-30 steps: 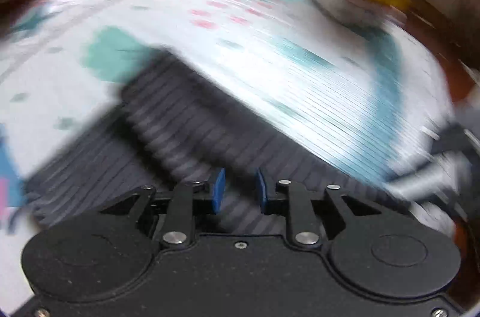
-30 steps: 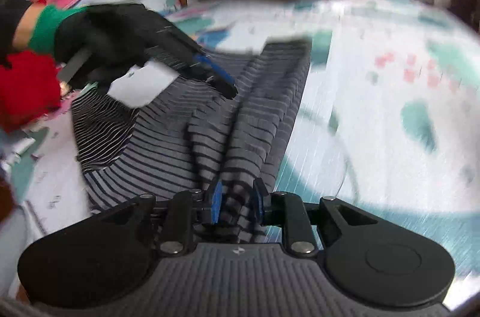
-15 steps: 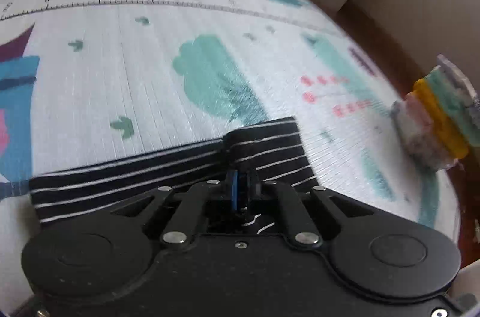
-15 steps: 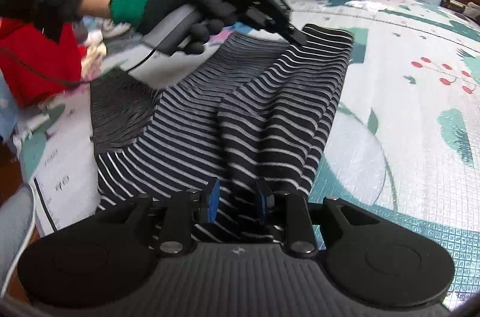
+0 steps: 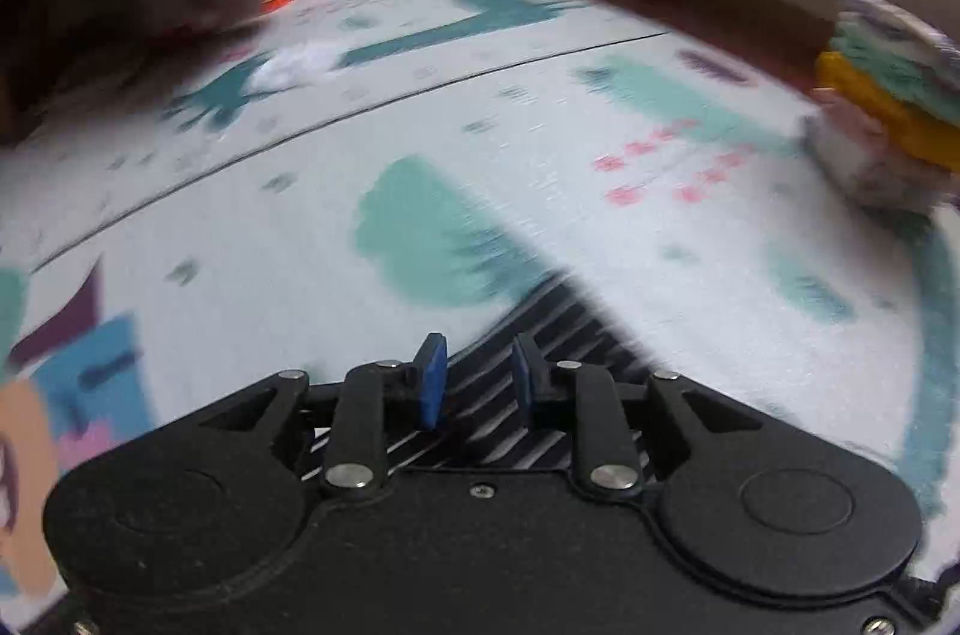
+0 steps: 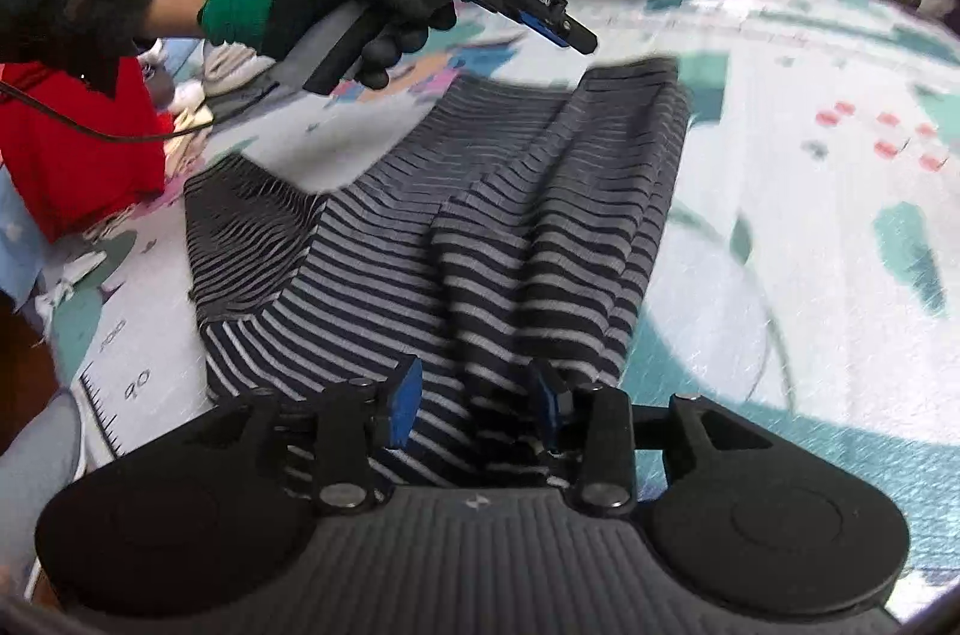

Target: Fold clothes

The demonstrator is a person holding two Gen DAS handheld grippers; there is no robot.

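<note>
step: mid-fold, shirt (image 6: 456, 239) lay flat on mat (image 6: 810, 275) | left gripper (image 5: 474, 377) and right gripper (image 6: 474, 395) both gaped, empty | next: probably regrab hem at 6 o'clock

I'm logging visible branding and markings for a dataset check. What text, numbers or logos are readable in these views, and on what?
"GenRobot.AI", roughly, in small white letters: on the side of the left tongs, seen from the right wrist view.
"90": on the mat beside a printed ruler scale; the number above it is too blurred to read.
Small white emblem, no letters: on the right tongs' body.
Left wrist view: no readable text.
</note>
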